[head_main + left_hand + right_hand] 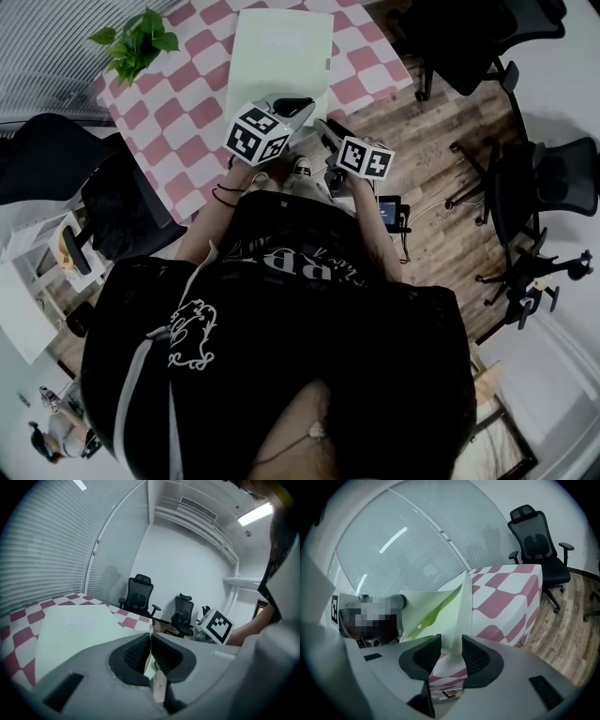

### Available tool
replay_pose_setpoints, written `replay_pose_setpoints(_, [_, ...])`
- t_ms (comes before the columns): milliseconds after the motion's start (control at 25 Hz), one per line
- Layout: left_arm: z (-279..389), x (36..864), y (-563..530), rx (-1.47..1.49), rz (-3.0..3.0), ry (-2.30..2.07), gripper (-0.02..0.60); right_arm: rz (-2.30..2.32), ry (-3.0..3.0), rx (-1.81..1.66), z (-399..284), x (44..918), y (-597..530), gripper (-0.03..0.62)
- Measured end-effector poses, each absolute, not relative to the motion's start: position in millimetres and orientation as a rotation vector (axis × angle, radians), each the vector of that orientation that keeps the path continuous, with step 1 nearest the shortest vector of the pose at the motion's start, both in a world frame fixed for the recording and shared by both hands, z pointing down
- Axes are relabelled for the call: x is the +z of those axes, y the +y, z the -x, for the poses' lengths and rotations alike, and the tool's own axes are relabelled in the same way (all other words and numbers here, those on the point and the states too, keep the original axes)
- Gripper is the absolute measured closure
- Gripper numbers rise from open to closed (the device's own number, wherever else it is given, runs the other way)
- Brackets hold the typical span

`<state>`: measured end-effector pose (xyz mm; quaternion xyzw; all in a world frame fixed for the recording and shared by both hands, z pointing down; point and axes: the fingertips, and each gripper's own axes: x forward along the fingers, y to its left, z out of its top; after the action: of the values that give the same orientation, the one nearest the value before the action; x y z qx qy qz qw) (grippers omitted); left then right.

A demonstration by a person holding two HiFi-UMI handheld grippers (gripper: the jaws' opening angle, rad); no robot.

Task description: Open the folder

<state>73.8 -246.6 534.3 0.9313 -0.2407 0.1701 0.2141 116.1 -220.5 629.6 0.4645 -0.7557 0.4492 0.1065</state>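
1. A potted plant (136, 42) stands at the table's far left corner, well apart from both grippers.
2. The checkered tablecloth (192, 108) lies bare in a broad stretch to the left of the folder. That side has the most open room on the table.
3. The pale green folder (279, 61) lies lengthwise down the middle of the table. Its near end reaches the table edge where the person stands.
4. The left gripper (150, 639) is at the folder's near end. Its jaws are pressed together at the tips, clamped on a thin pale green sliver of the folder that shows between the pads.
5. The right gripper (451, 641) is just beside the left one, off the folder's near right corner. Its jaws are released, with a clear gap between them.
6. A raised sheet of the folder stands edge-on in line with that gap. I cannot tell whether either pad touches it. To the left of this sheet the folder gapes in a narrow wedge.
7. Right of the folder, only a narrower strip of cloth remains before the table's right edge.
8. Beyond that edge is wooden floor (441, 216). Black office chairs (525, 178) stand on it, apart from the table.
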Motion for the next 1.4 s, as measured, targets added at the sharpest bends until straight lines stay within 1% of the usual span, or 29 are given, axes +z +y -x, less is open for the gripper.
replay_pose_setpoints(360, [-64.2,523.3,-248.0,0.429,-2.596,-0.728,0.561,-1.359,-2.236,1.314,-114.6,629.6,-220.8,0.457])
replay_pose_setpoints(640, [-37.5,478.8,-248.1,0.279,-2.638,-0.773,0.56,-1.364,-2.24,1.306,-117.0,629.5,-225.2,0.457])
replay_pose_setpoints(800, [5.6,447.9,-238.9,0.048,-2.621,-0.912,0.558,-1.359,-2.248,1.266,-116.5,626.7,-225.3,0.457])
replay_pose_setpoints(960, [65.8,427.4,-237.7,-0.124,-2.545,-1.125,0.558,-1.325,-2.249,1.034,-113.4,620.7,-227.3,0.459])
replay_pose_setpoints(1160, [139.8,416.5,-236.2,-0.124,-2.428,-1.532,0.558,-1.285,-2.245,0.97,-113.8,618.4,-230.0,0.457])
replay_pose_setpoints(1280, [177.3,427.1,-231.9,-0.108,-2.313,-1.67,0.56,-1.276,-2.24,0.939,-114.2,617.6,-231.1,0.457])
replay_pose_setpoints(1400, [210.3,447.2,-227.8,-0.007,-2.203,-1.786,0.56,-1.292,-2.235,0.936,-115.9,617.7,-234.7,0.457])
